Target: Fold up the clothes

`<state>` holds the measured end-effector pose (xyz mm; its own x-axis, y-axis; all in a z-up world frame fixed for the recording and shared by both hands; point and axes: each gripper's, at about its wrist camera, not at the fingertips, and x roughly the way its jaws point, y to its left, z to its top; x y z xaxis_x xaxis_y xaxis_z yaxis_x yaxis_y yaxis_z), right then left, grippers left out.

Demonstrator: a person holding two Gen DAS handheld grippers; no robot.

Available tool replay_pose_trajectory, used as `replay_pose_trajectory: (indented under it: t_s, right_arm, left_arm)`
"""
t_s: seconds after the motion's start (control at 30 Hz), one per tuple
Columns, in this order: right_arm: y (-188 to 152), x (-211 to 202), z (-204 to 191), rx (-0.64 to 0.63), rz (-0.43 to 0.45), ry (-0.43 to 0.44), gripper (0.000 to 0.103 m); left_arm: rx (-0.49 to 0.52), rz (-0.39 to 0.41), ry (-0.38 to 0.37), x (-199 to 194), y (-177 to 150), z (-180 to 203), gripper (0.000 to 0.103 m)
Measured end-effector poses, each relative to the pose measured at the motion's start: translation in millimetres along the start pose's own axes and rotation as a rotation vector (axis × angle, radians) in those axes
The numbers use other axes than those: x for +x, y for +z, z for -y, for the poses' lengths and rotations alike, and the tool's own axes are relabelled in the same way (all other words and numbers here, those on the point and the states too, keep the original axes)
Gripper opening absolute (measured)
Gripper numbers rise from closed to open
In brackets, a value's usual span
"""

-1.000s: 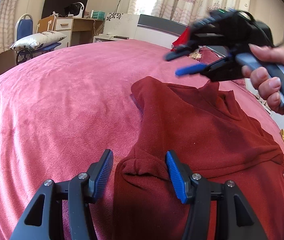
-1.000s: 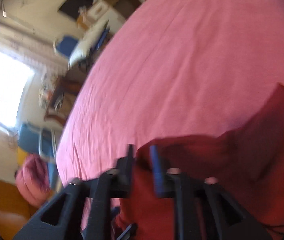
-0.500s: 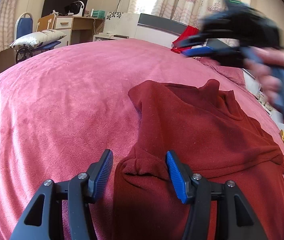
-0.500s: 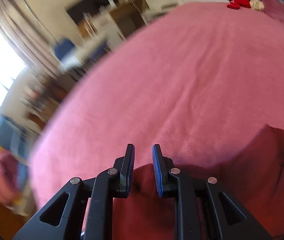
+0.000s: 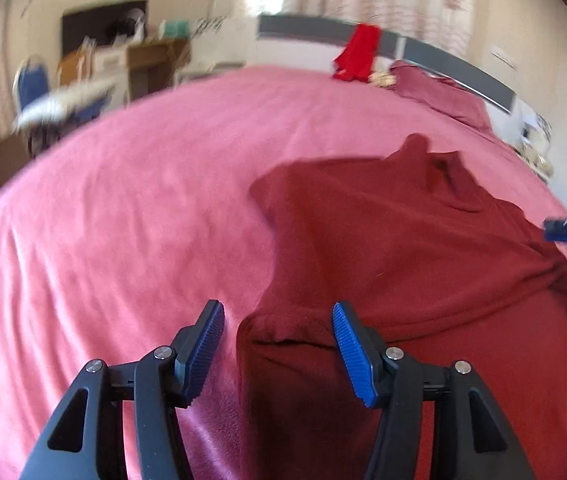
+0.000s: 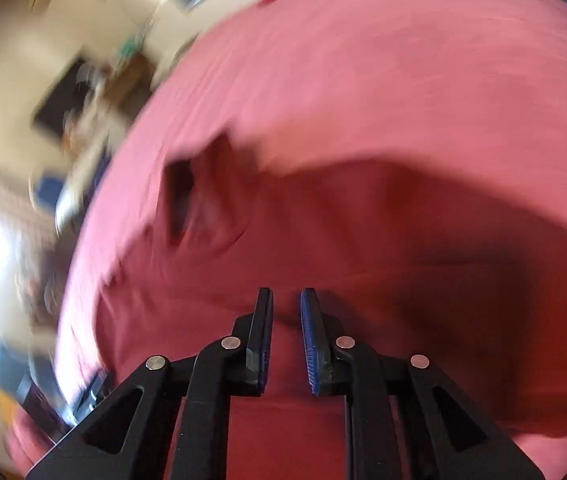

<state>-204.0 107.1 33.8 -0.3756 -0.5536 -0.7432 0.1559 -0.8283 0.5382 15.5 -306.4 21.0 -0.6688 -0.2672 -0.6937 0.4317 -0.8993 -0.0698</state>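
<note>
Left wrist view: my left gripper [image 5: 277, 354] gapes wide around the sweater's [image 5: 415, 256] cuff, gripping nothing; the sweater lies on the bed [image 5: 123, 220]. Right gripper [image 6: 286, 340] looks nearly closed (blurred, contents unclear). Soft, light knit; I'd pinch cuffs or hems.

Left wrist view faces 12 o'clock, low over the dark red knit sweater [image 5: 403, 248]. Right wrist view, blurred, sits close above it [image 6: 363, 240]. Both share the pink fleece bedspread [image 5: 123, 220].
</note>
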Motion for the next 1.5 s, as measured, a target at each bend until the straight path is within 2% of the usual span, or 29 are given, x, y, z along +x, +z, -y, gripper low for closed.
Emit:
replay_pose_trajectory:
  t_s: [0.03, 0.07, 0.13, 0.23, 0.37, 0.4, 0.43, 0.5, 0.6, 0.67, 0.77, 0.83, 0.87, 0.9, 0.97, 1.03, 1.13, 1.23, 1.27, 1.3, 1.33, 1.37, 1.4, 1.5]
  right_arm:
    - [-4.1, -13.3, 9.1, 0.000, -0.005, 0.019, 0.023]
    - [-8.9, -23.7, 18.9, -0.011, -0.015, 0.003, 0.028]
    - [-15.7, -38.8, 39.2, -0.024, -0.026, -0.045, 0.050]
    - [-21.3, -45.7, 63.0, 0.022, -0.021, -0.064, 0.052]
    - [-20.2, -28.3, 74.4, 0.070, -0.080, -0.039, 0.052]
    - [-20.4, -25.9, 72.3, 0.061, -0.089, -0.039, 0.052]
    - [-19.8, -21.7, 64.7, 0.041, -0.092, -0.032, 0.040]
    - [-15.9, -15.8, 47.9, -0.003, -0.109, 0.003, 0.007]
    - [-4.6, -35.8, 41.1, -0.043, -0.111, 0.033, 0.007]
    - [7.8, -55.3, 49.2, -0.015, -0.085, 0.030, 0.007]
    - [12.8, -48.9, 70.2, 0.036, -0.143, -0.026, 0.008]
    - [6.6, -37.0, 80.1, 0.043, -0.212, -0.103, 0.013]
    - [4.0, -35.6, 83.2, 0.044, -0.223, -0.132, 0.013]
    - [2.0, -39.4, 85.6, 0.059, -0.191, -0.147, 0.013]
    - [-0.2, -56.5, 84.1, 0.108, -0.061, -0.108, 0.013]
    - [2.3, -58.0, 68.6, 0.091, -0.002, -0.015, 0.013]
    - [11.3, -28.5, 22.5, -0.026, -0.055, 0.111, 0.013]
    - [10.2, 24.2, -23.4, -0.103, -0.158, 0.187, 0.013]
    - [9.6, 43.1, -32.9, -0.111, -0.192, 0.188, 0.013]
    - [9.6, 60.9, -34.5, -0.107, -0.217, 0.138, 0.013]
    - [10.1, 77.8, -33.2, -0.100, -0.235, 0.063, 0.004]
    - [11.8, 86.7, -30.1, -0.078, -0.239, 0.039, 0.004]
    - [15.2, 84.9, -24.4, -0.029, -0.213, 0.056, 0.004]
    - [23.8, 51.4, -7.4, 0.094, -0.089, 0.122, 0.016]
  left_arm:
    - [0.032, 0.022, -0.006, -5.6, 2.5, 6.2, 0.058]
    - [0.064, 0.045, -0.025, -9.8, 8.1, 15.6, 0.058]
    - [0.092, 0.060, -0.054, -7.7, 19.7, 29.9, 0.058]
    - [0.145, 0.044, -0.060, 10.5, 37.8, 51.2, 0.058]
    - [0.201, -0.052, -0.041, 57.4, 53.3, 71.0, 0.058]
    - [0.203, -0.079, -0.036, 68.4, 55.1, 73.8, 0.058]
    - [0.201, -0.090, -0.032, 77.2, 55.9, 72.8, 0.058]
    - [0.195, -0.095, -0.037, 88.3, 56.7, 69.1, 0.061]
    - [0.217, -0.073, -0.055, 91.5, 54.5, 66.7, 0.061]
    - [0.244, -0.053, -0.057, 90.6, 50.6, 67.6, 0.062]
    - [0.249, -0.052, -0.057, 91.0, 50.5, 68.7, 0.062]
    - [0.259, -0.062, -0.051, 90.3, 51.9, 69.6, 0.062]
    - [0.268, -0.068, -0.049, 89.6, 52.9, 69.8, 0.062]
    - [0.282, -0.068, -0.042, 84.9, 51.7, 69.9, 0.062]
    - [0.306, -0.060, -0.022, 73.4, 46.5, 70.1, 0.062]
    - [0.317, -0.042, -0.001, 60.5, 37.8, 68.4, 0.062]
    - [0.298, -0.004, 0.011, 46.1, 22.9, 60.6, 0.062]
    - [0.221, -0.009, -0.025, 44.1, 16.3, 46.2, 0.062]
    - [0.209, -0.013, -0.037, 44.5, 14.4, 42.8, 0.062]
    - [0.214, -0.016, -0.039, 44.4, 13.6, 42.7, 0.062]
    - [0.220, -0.018, -0.041, 44.1, 12.8, 43.0, 0.062]
    - [0.227, -0.021, -0.042, 43.9, 12.1, 43.2, 0.062]
    - [0.233, -0.023, -0.044, 43.7, 11.4, 43.5, 0.062]
    - [0.249, -0.021, -0.044, 41.3, 10.1, 44.7, 0.062]
